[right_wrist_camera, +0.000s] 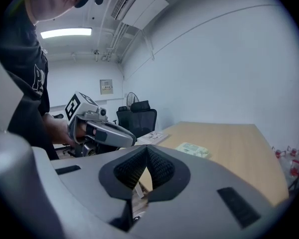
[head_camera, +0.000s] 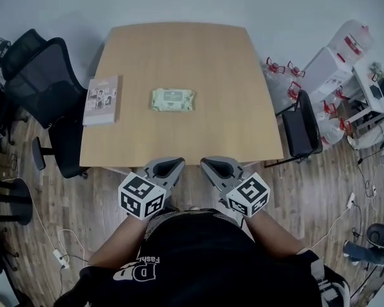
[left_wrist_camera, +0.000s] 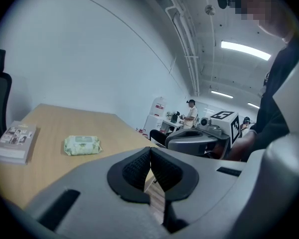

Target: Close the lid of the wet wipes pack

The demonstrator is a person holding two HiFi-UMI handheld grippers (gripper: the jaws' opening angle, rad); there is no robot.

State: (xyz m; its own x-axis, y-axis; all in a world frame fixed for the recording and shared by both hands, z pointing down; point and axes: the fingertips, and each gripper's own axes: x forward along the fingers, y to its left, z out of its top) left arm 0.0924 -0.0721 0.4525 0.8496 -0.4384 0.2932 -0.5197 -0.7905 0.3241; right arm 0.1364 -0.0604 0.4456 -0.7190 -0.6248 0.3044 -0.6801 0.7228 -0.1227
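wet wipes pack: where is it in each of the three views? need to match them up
Head view: wet wipes pack in the middle of the table, upper centre of the frame.
Left gripper view: pack left of centre, above the jaws.
Right gripper view: pack right of centre, above the jaws.
Shared landmark: the book at the table's edge, in all three views.
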